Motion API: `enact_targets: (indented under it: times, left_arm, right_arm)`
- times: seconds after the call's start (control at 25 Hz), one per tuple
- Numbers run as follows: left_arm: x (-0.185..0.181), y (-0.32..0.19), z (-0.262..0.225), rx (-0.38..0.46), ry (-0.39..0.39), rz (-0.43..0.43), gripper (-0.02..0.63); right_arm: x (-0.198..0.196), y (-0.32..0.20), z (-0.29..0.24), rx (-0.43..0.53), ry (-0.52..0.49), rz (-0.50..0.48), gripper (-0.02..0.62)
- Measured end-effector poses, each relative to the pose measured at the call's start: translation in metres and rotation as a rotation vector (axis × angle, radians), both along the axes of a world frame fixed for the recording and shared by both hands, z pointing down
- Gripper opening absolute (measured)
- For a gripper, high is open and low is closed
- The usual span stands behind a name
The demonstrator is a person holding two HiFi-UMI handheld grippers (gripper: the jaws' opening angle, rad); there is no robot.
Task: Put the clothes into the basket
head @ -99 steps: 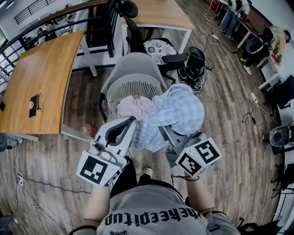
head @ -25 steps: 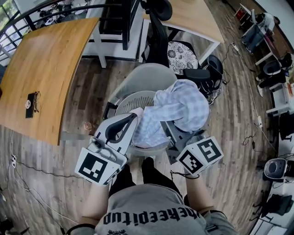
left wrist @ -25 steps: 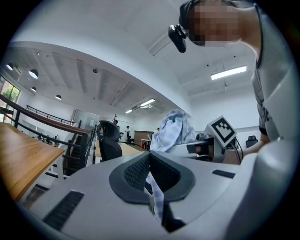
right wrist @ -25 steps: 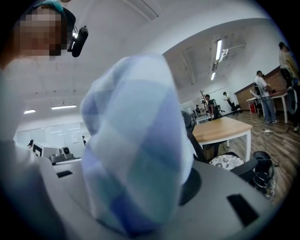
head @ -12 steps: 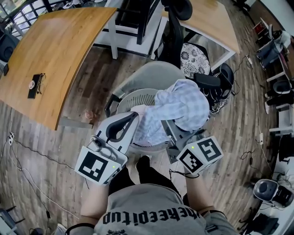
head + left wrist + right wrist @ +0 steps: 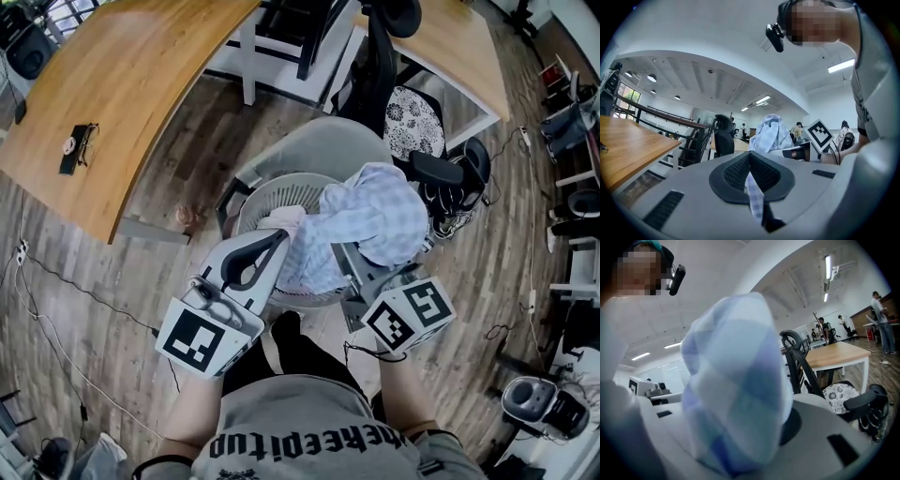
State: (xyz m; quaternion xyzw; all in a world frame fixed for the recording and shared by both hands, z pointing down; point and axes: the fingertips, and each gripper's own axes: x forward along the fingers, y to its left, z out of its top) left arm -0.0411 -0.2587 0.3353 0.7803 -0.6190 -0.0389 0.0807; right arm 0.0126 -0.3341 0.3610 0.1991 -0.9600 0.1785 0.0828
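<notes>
a: wood-plank floor [image 6: 112,309] fills most of the head view, with a curved wooden desk [image 6: 122,84] at upper left. where's the basket?

b: middle of the frame. the white slatted basket [image 6: 265,194] sits in the seat of a grey chair [image 6: 319,141]. a pink garment [image 6: 281,221] already lies inside, against the near rim.

a: and the checked shirt?

b: the checked shirt [image 6: 375,211] is bunched up over the basket's right side, above the rim. its lower part hangs down across the near edge, just right of the pink garment.

a: who has hold of it?

b: both grippers do. the left gripper [image 6: 750,173] has its jaws closed together, and a thin strip of the blue-and-white cloth is pinched between them, trailing toward the lens. in the head view that gripper [image 6: 277,242] reaches in from lower left, its tip at the basket's near rim.

a: and the right one?

b: the right gripper [image 6: 354,265] comes in from lower right, its tips buried under the fabric. in the right gripper view a thick wad of the shirt [image 6: 736,394] stands between the jaws, which clamp it from both sides, and it fills the middle of that frame.

a: anything behind?

b: a black office chair with a patterned cushion [image 6: 412,122], upper right, beside a second desk.
</notes>
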Motion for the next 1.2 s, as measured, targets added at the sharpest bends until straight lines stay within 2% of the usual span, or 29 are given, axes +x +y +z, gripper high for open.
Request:
enact_targets:
  times: [0.6, 1.2]
  left_arm:
    - [-0.006, -0.002, 0.035, -0.085, 0.031, -0.040, 0.014]
    - [-0.009, 0.000, 0.071, -0.179, 0.061, -0.013, 0.014]
  right_arm:
    - [-0.011, -0.002, 0.067, -0.088, 0.089, -0.049, 0.196]
    - [-0.010, 0.007, 0.148, -0.186, 0.211, -0.043, 0.199]
